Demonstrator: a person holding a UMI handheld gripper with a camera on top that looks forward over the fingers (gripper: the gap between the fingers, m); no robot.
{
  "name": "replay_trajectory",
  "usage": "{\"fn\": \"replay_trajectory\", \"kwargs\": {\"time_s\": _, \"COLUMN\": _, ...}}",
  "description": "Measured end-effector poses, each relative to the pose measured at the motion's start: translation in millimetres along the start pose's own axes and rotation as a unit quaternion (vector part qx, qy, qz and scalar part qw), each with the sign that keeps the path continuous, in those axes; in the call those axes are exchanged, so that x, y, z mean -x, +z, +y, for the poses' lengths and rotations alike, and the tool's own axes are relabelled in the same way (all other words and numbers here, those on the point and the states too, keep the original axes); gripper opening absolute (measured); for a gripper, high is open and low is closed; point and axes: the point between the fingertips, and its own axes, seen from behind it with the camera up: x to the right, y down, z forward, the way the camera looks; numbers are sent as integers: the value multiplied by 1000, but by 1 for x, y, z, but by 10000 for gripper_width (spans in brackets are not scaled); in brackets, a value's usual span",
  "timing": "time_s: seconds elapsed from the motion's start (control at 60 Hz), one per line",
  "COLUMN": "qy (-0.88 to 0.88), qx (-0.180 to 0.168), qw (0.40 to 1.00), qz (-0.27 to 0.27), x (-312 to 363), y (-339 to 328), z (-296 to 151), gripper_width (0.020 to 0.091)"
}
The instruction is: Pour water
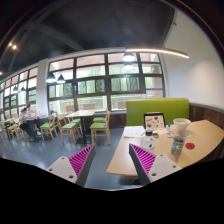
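Two pink pads, jaws wide and empty.
Gripper held back from the desk, approaching the bottle.

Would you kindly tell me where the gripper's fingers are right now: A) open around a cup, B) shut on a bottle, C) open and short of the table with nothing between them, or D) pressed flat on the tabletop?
C: the gripper is open, only floor showing between its pink pads, and the table with a white cup lies ahead of the right finger.
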Motion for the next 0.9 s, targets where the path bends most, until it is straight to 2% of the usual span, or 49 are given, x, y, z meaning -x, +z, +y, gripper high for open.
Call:
{"fn": "replay_trajectory", "kwargs": {"time_s": 0.083, "qy": -8, "qx": -1, "qw": 1000, "qz": 4, "x": -5, "y": 4, "z": 3, "gripper_width": 751}}
{"fn": "replay_trajectory", "kwargs": {"time_s": 0.233, "qy": -9, "qx": 17, "qw": 1000, "qz": 8, "x": -21, "y": 1, "z": 3, "gripper_width": 749}}
{"fn": "replay_trajectory", "kwargs": {"time_s": 0.567, "qy": 11, "qx": 71, "qw": 995, "qz": 72, "x": -91, "y": 33, "z": 52, "gripper_width": 754}}
{"fn": "replay_trajectory", "kwargs": {"time_s": 0.767, "qy": -23, "qx": 89, "qw": 988, "qz": 122, "x": -150, "y": 83, "z": 93, "gripper_width": 756}}
{"fn": "replay_trajectory", "kwargs": {"time_s": 0.9, "qy": -18, "qx": 110, "qw": 986, "qz": 122, "x": -169, "y": 126, "z": 113, "gripper_width": 753}}
